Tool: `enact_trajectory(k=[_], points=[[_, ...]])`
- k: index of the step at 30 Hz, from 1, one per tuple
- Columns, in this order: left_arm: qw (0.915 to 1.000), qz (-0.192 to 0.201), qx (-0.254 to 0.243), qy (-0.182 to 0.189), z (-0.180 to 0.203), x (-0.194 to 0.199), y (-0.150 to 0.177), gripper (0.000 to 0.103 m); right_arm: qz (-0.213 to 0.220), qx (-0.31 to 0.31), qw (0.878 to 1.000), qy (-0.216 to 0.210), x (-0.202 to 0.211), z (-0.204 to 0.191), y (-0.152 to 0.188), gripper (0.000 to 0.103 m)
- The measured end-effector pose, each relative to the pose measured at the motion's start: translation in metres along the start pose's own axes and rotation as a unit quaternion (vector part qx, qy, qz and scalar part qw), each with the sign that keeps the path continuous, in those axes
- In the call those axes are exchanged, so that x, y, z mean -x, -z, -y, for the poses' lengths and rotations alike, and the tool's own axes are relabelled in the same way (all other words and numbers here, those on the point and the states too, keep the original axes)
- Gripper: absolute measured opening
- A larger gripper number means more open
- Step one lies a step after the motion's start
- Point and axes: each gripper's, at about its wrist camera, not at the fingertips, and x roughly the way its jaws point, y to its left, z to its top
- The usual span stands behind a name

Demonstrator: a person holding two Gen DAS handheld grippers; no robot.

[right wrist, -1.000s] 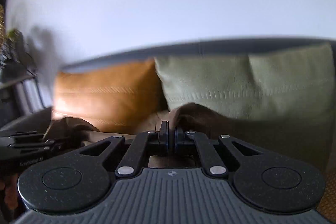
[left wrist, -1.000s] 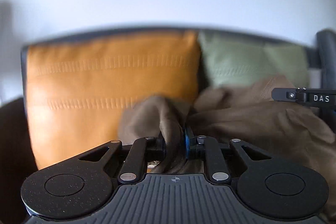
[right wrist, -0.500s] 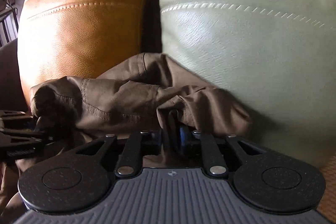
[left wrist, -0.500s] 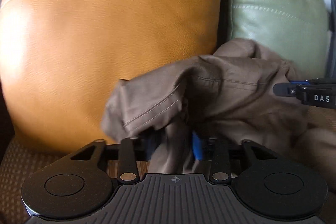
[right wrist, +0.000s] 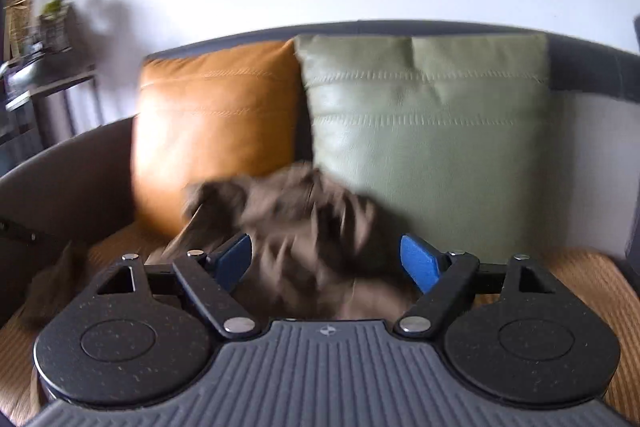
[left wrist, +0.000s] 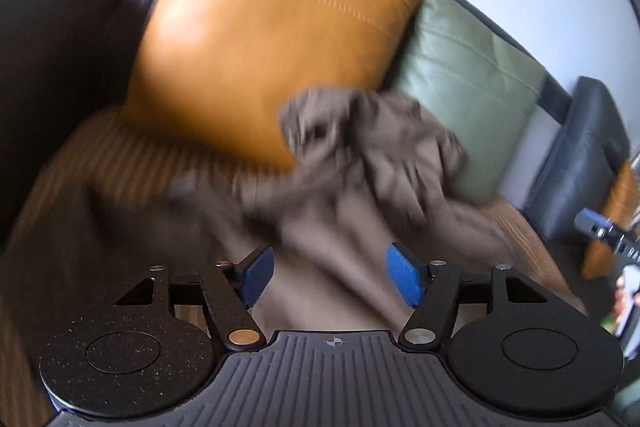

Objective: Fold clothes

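Brown garment [left wrist: 360,187] crumpled against cushions, blurred, long axis unclear; left hand-held gripper [left wrist: 330,273], right hand-held gripper [right wrist: 328,263] both agape, empty.

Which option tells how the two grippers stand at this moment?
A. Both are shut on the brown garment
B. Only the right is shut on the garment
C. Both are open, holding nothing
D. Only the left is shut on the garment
C: the jaws of the left gripper and the right gripper stand wide apart, and the brown garment lies loose beyond them against the cushions.
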Motion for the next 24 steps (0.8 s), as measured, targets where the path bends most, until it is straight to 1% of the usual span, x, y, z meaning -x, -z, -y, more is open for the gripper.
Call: enact_trajectory(k=[4, 7, 9, 12, 14, 15, 19, 21, 22, 23, 24], points=[[0.9995, -0.019, 0.023, -0.01, -0.006, 0.03, 0.082, 0.08, -0.034, -0.015, 0.999, -0.01, 0.06, 0.006, 0.069, 0.086], [0.9988, -0.033, 0.034, -0.014, 0.003, 0.033, 0.127, 0.08, -0.075, -0.012, 0.997, 0.001, 0.073, 0.01, 0.119, 0.088], [0.9985, -0.04, 0.033, -0.015, 0.01, 0.033, 0.15, 0.081, -0.103, 0.016, 0.995, 0.013, 0.074, 0.005, 0.149, 0.088], [0.9981, -0.053, 0.032, -0.006, 0.021, 0.018, 0.166, 0.082, -0.125, 0.038, 0.991, 0.026, 0.07, 0.0, 0.177, 0.087], [0.9974, -0.064, 0.032, 0.007, 0.028, 0.006, 0.171, 0.083, -0.131, 0.033, 0.991, 0.025, 0.064, -0.003, 0.186, 0.087], [0.9973, -0.065, 0.032, 0.008, 0.029, 0.002, 0.172, 0.084, -0.134, 0.03, 0.99, 0.023, 0.06, -0.004, 0.189, 0.087], [0.9976, -0.06, 0.034, 0.008, 0.028, -0.003, 0.167, 0.084, -0.146, 0.069, 0.986, 0.035, 0.039, -0.006, 0.204, 0.087], [0.9977, -0.058, 0.035, 0.008, 0.028, -0.006, 0.165, 0.084, -0.154, 0.073, 0.984, 0.045, 0.024, -0.002, 0.212, 0.087], [0.9977, -0.057, 0.036, 0.009, 0.028, -0.007, 0.164, 0.084, -0.155, 0.073, 0.984, 0.047, 0.017, -0.001, 0.213, 0.086], [0.9978, -0.056, 0.036, 0.009, 0.028, -0.008, 0.163, 0.083, -0.16, 0.07, 0.984, 0.042, 0.012, 0.0, 0.215, 0.082], [0.9978, -0.054, 0.037, 0.009, 0.028, -0.009, 0.161, 0.07, -0.164, 0.067, 0.984, 0.037, 0.006, 0.001, 0.216, 0.077]])
